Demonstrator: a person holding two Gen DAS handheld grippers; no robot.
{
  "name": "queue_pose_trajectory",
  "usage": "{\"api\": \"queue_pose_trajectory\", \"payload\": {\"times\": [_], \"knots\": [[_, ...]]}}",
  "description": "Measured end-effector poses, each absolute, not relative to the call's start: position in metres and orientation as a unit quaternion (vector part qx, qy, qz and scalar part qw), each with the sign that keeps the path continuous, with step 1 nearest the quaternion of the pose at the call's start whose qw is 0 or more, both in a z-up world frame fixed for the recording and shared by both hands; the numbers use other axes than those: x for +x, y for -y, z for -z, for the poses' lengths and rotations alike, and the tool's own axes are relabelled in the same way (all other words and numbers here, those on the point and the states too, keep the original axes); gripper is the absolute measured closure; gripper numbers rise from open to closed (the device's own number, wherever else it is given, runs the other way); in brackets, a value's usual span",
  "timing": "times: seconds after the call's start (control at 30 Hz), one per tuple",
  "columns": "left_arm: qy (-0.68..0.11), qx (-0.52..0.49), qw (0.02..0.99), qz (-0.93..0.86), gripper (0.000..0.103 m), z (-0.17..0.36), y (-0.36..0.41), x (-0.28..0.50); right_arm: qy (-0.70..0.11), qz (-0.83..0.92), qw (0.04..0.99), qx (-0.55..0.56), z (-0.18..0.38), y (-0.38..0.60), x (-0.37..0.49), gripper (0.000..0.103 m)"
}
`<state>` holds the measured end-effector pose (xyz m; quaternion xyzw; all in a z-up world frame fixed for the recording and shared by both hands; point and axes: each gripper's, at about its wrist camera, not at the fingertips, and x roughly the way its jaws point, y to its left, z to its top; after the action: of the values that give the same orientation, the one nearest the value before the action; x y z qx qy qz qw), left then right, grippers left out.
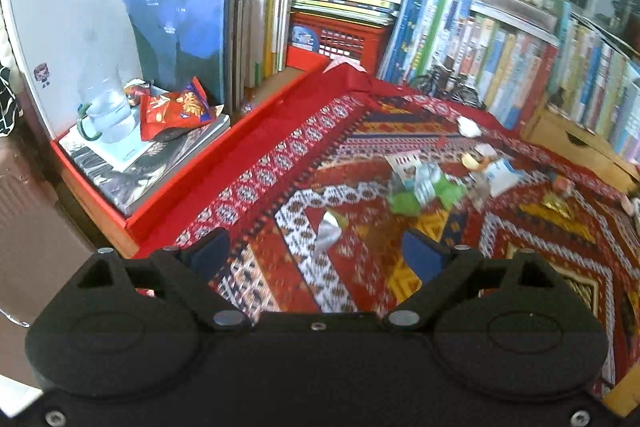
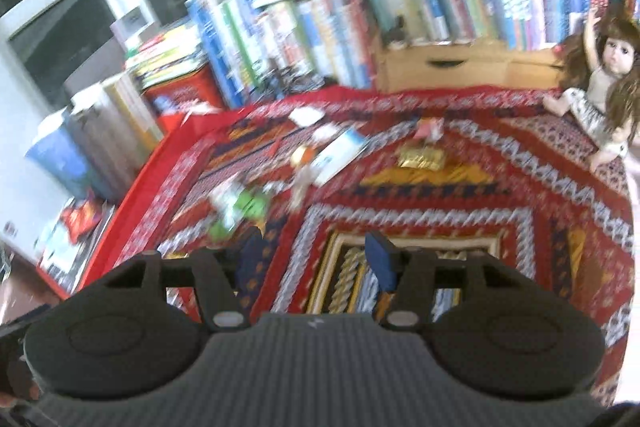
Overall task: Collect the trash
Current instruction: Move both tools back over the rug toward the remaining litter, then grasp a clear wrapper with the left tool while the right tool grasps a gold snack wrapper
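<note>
Both grippers are hanging above the patterned red cloth (image 1: 280, 163), angled down at it, and neither is carrying anything. The left gripper (image 1: 320, 255) is standing wide, with only cloth showing between its blue pads; the right gripper (image 2: 316, 259) is standing at a middling gap, likewise with nothing in it.

The trash is lying loose on the cloth, probably because nothing has been gathered yet. A silvery scrap (image 1: 330, 229) is sitting nearest the left gripper, just ahead of its jaws. Beyond it, toward the cloth's middle, a green-and-white wrapper (image 1: 420, 189) is tangling with a blue-and-white packet (image 1: 502, 175). A gold foil piece (image 2: 420, 158) is lying further across the cloth, and a white crumple (image 1: 468, 126) is resting near its far edge.

Off the cloth, on the books beside its left edge, a red snack bag (image 1: 176, 111) is sitting (arguably trash too). A doll (image 2: 596, 83) is leaning at the cloth's far right corner, likely a keeper.
</note>
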<state>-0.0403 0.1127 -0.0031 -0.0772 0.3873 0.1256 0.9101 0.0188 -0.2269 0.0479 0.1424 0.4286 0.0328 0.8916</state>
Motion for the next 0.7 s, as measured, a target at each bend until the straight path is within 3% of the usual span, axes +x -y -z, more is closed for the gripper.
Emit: {"api": "queue_pose_trajectory", "payload": {"times": [0.3,0.7], "knots": [[-0.413,-0.077,0.890,-0.176,0.011,0.055,-0.109,0.025,-0.448,0.012,0.883,0.136,-0.016,0.274,0.096,0.027],[-0.444,-0.093,0.857,-0.244,0.012,0.135,-0.112,0.094,-0.511,0.029,0.853,0.099,0.071,0.301,0.198,0.023]]}}
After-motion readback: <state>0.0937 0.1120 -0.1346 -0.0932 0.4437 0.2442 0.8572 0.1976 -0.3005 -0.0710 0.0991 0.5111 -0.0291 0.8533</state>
